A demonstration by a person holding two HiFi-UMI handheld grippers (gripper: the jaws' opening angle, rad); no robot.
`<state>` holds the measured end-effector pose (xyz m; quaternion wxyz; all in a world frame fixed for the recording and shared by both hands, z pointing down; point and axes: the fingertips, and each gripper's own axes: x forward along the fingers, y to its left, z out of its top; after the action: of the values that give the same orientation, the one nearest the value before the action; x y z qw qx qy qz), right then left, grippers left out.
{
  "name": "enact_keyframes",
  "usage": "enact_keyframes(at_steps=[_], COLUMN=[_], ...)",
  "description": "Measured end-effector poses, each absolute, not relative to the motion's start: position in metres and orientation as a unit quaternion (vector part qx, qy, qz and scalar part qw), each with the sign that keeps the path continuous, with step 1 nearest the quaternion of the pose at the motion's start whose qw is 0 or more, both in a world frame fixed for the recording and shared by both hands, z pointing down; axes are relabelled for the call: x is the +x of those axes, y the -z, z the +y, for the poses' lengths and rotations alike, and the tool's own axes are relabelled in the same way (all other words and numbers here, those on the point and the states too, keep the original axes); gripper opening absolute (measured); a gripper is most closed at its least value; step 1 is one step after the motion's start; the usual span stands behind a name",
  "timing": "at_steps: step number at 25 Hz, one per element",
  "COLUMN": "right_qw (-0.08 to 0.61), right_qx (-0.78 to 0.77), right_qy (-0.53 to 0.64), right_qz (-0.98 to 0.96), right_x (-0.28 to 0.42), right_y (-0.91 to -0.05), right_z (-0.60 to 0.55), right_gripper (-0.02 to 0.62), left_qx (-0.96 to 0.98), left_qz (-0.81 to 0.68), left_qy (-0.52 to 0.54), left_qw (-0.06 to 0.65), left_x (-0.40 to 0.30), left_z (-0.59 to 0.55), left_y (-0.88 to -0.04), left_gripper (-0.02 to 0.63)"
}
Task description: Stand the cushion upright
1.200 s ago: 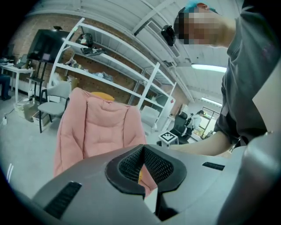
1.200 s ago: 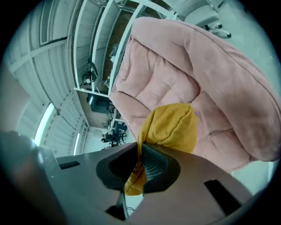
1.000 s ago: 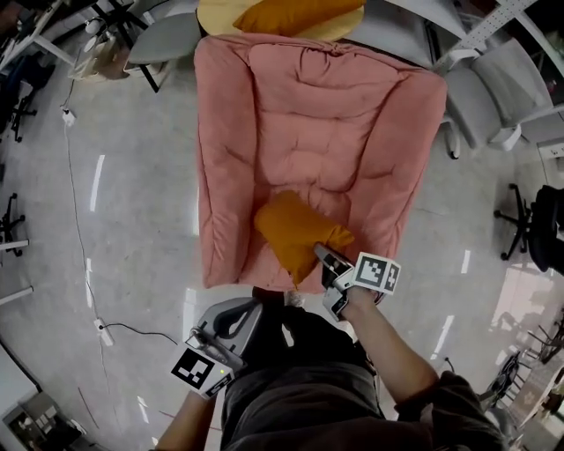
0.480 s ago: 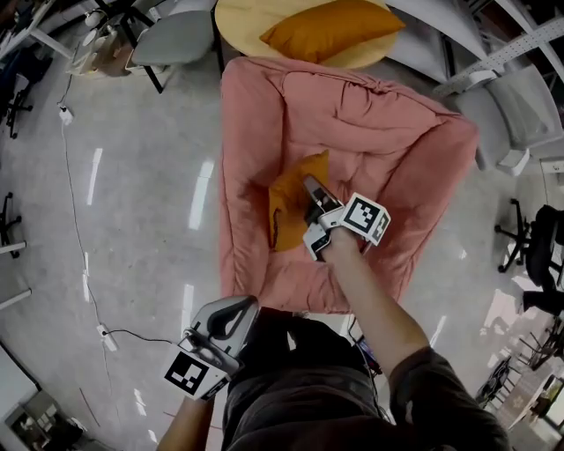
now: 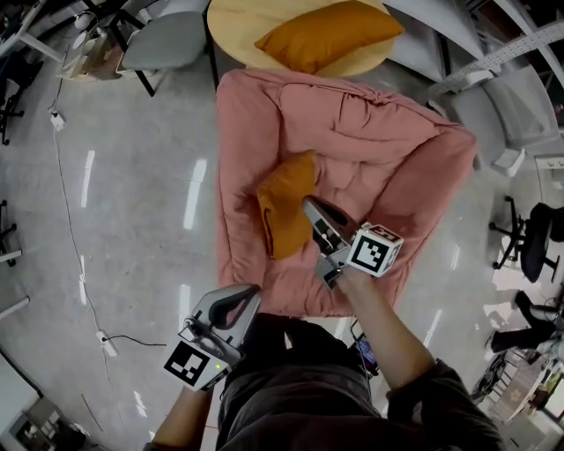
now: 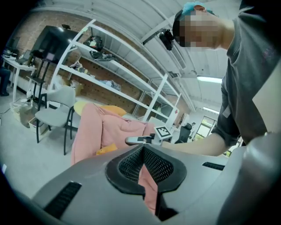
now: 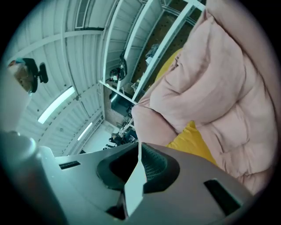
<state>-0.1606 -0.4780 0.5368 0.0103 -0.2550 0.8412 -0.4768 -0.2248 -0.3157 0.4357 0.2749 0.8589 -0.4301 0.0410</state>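
The round table [image 5: 231, 26] at twelve o'clock in the head view is cut off by the top edge, and a second orange cushion [image 5: 328, 33] lies on it. The near end of the pink lounger [image 5: 388, 141] is hidden behind the person's body and right forearm [image 5: 383, 321]. In the left gripper view only a small orange corner of the cushion [image 6: 106, 149] shows above that gripper's grey body, so its foot cannot be seen there.

From above, the cushion [image 5: 284, 204] sits inside the lounger at about nine o'clock from its middle. It looks to stand on edge, leaning against the padded side wall. The right gripper [image 5: 310, 208] points at it from five o'clock, its tip just beside the cushion's inner edge. Whether they touch cannot be told from overhead. In the right gripper view its jaws [image 7: 139, 145] are closed together with nothing between them, and the cushion [image 7: 193, 143] lies beyond them at about three o'clock, against pink padding [image 7: 219, 79].

The left gripper [image 5: 245, 298] hangs at seven o'clock, outside the lounger and near the person's hip. Its jaws [image 6: 143, 147] meet at the tip on nothing. Its own view looks across at the right gripper's marker cube [image 6: 163, 131].

On the floor around are a grey chair [image 5: 163, 40] at eleven o'clock, a thin cable [image 5: 75, 220] at nine, and a black office chair [image 5: 533, 238] at three.
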Motion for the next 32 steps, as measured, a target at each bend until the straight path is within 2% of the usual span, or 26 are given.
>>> enact_keyframes(at_steps=[6, 12, 32], right_qw=[-0.048, -0.070, -0.105], right_qx=[-0.234, -0.225, -0.205], right_qy=[0.354, 0.272, 0.238], right_qz=[0.904, 0.933, 0.943], right_x=[-0.128, -0.109, -0.092], right_y=[-0.466, -0.413, -0.391], right_z=[-0.438, -0.408, -0.335], right_gripper=[0.028, 0.018, 0.014], left_qx=[0.873, 0.884, 0.886], left_qz=[-0.421, -0.419, -0.429], left_qy=[-0.037, -0.030, -0.020], left_qw=[0.244, 0.207, 0.176], left_x=[-0.206, -0.181, -0.152], left_z=[-0.335, -0.331, -0.284], left_y=[-0.415, -0.390, -0.367], left_gripper=[0.011, 0.011, 0.011])
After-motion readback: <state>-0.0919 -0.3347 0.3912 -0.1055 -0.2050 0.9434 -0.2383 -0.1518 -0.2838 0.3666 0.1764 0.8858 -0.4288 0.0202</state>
